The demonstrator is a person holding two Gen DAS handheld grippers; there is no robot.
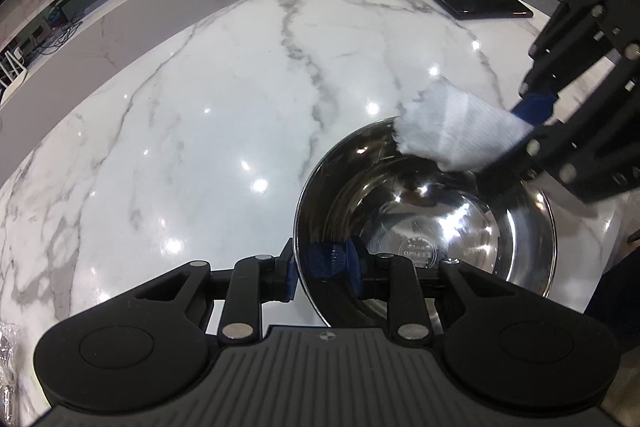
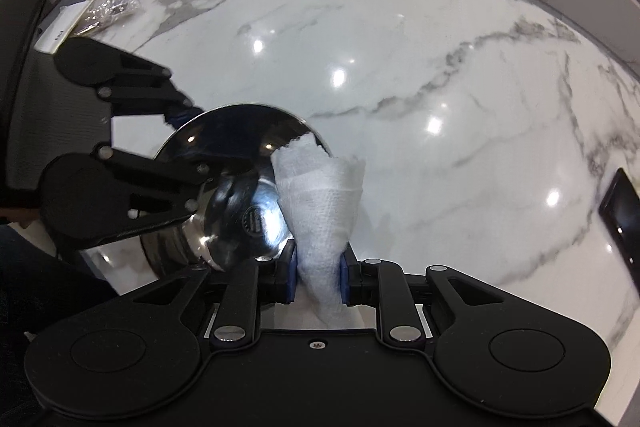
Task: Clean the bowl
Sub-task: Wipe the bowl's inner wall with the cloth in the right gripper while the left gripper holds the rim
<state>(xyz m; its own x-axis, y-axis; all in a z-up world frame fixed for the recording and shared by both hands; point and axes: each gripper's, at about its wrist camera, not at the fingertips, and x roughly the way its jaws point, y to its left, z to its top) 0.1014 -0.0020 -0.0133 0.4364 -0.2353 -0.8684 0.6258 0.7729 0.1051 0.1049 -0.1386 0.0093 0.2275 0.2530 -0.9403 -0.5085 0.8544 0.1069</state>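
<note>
Bowl (image 1: pixel 424 215), shiny steel, sits on the white marble table (image 1: pixel 224 99) directly ahead of the left gripper (image 1: pixel 320 265) in the left wrist view. Left gripper is nearly closed, clamped on the bowl's near rim: one blue pad outside the wall, the other inside. Bowl interior faces up, round stamped mark visible at the bottom. Beyond and right of the left gripper, the right gripper (image 1: pixel 524 125) comes in from the upper right, pinching a white cloth (image 1: pixel 448 131). Cloth hangs over the far rim of the bowl, its lower edge reaching inside against the far wall; exact contact hard to tell. Dark phone (image 1: pixel 480 5) lies flat on the table well beyond the bowl, far right.

Right wrist view: right gripper (image 2: pixel 317 277) is nearly closed, blue pads squeezing the bunched white cloth (image 2: pixel 320 203) at its narrow end. Cloth fans out ahead of the fingers, its wide end over the bowl (image 2: pixel 240 163) rim on the right side. Bowl is ahead and left of the right gripper, looks tilted, inside facing the camera. Left gripper (image 2: pixel 180 117) enters from the left, holding the bowl's left rim, one finger on each side of the wall. Far ahead to the left, at the table (image 2: pixel 400 67) edge, a crumpled clear wrapper (image 2: pixel 110 9). Dark phone (image 2: pixel 620 215) at the far right edge.
</note>
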